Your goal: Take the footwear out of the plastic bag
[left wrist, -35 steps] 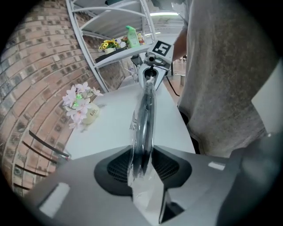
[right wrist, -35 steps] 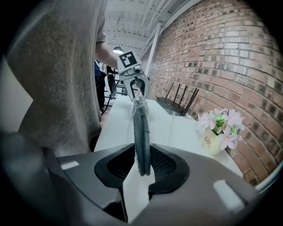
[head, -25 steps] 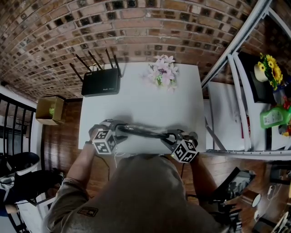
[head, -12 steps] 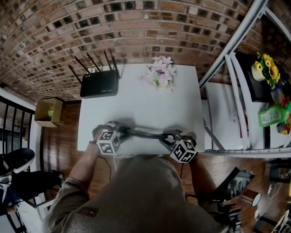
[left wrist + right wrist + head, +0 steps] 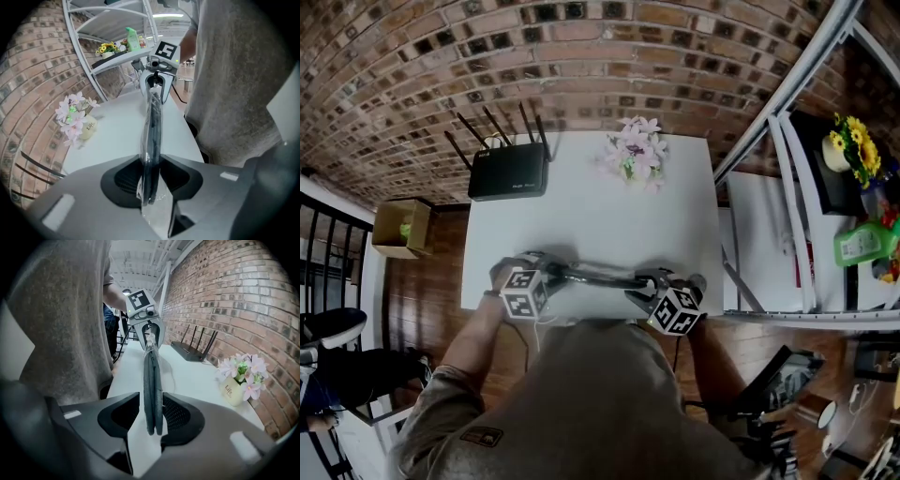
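Clearly nothing is out yet: the dark slippers sit inside the plastic bag over the table edge. The left gripper has just been closing onto one end; the right gripper has just been opening, loose around the other.

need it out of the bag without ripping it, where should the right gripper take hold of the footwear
Likely best at the footwear end standing between the right gripper, whose jaws just opened, pads on its two flat faces, coming in lengthwise. It stands on edge and is thin there. The left gripper, just closed, pinches the bag at the far end.
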`<action>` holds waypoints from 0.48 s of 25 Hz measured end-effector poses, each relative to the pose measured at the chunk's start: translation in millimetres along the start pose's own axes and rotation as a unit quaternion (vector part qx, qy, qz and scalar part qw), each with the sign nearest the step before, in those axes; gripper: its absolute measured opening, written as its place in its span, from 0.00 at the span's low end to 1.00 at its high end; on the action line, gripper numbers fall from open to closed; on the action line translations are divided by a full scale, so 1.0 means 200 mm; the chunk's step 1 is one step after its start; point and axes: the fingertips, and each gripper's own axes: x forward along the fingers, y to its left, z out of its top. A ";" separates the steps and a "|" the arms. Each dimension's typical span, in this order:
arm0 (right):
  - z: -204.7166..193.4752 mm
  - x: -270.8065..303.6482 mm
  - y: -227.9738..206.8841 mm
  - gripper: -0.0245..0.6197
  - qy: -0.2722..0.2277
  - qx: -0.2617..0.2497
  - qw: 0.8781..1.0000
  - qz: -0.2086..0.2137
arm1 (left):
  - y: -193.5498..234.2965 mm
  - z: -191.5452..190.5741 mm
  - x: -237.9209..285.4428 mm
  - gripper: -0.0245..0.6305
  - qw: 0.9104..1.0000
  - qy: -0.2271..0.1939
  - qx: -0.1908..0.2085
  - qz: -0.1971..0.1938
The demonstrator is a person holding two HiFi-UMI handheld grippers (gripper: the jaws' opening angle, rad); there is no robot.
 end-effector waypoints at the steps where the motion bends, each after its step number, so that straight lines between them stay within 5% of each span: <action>1: 0.02 0.01 0.00 0.30 0.000 -0.004 1.000 0.001 | 0.00 0.00 0.00 0.22 1.000 0.000 -0.001 0.000; 12: 0.08 0.06 -0.02 0.24 0.013 -0.033 0.999 -0.015 | -0.01 -0.04 -0.01 0.22 1.000 -0.001 -0.014 -0.008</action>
